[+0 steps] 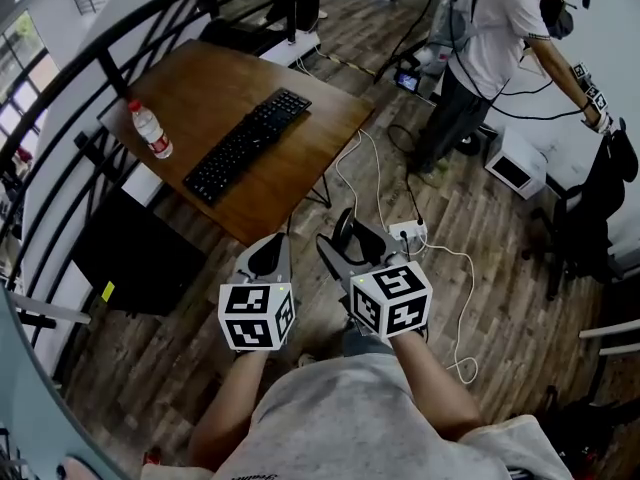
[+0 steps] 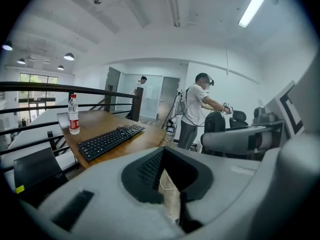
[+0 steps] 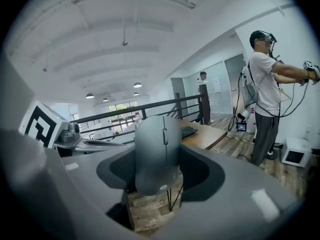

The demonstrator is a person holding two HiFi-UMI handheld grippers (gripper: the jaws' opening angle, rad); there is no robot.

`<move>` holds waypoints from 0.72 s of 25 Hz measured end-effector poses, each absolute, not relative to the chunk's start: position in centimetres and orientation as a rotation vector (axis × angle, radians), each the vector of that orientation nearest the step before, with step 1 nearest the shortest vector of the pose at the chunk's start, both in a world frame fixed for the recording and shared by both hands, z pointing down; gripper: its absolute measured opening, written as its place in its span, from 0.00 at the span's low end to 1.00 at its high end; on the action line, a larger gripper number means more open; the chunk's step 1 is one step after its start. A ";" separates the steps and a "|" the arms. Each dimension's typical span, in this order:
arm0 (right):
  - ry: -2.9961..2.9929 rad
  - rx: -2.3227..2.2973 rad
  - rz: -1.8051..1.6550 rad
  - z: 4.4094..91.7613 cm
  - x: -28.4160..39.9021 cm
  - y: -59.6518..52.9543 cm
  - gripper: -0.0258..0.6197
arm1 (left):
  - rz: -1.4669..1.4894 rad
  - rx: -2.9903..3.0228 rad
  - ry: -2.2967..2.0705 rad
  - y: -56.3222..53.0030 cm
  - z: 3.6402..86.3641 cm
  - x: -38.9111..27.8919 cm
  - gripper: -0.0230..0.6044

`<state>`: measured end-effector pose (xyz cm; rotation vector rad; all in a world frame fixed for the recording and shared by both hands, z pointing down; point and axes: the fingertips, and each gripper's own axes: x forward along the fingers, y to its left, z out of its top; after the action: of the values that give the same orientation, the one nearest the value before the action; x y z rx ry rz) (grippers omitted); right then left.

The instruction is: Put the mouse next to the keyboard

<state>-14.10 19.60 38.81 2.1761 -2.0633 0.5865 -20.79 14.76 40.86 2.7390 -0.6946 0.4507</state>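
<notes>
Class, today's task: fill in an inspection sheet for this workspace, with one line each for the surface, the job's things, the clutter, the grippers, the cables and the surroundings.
Surface: wooden table, holding only two things.
Job's things: keyboard lies diagonally on the table; mouse is off the table, held in the air.
Clutter: water bottle stands upright near the table's left edge.
Grippers: right gripper shut on the mouse; left gripper shut, empty.
Cables: white cable and power strip on the floor.
Surroundings: black railing; another person stands beyond the table.
</notes>
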 end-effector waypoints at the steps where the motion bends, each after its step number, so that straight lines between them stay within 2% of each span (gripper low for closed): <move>1: -2.068 2.175 0.585 38.8 -13.7 19.3 0.45 | 0.452 2.740 -0.695 14.5 40.9 -20.4 0.03; 6: -2.105 2.156 0.589 39.8 -10.8 17.4 0.45 | 0.467 2.740 -0.723 12.7 41.8 -17.6 0.03; 18: -2.236 2.016 0.668 40.9 2.0 10.7 0.45 | 0.516 2.655 -0.899 6.4 42.7 -6.1 0.03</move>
<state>1.97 10.72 40.92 2.0163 -2.2363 0.6678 -6.07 6.36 42.65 2.6550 -0.8993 0.5160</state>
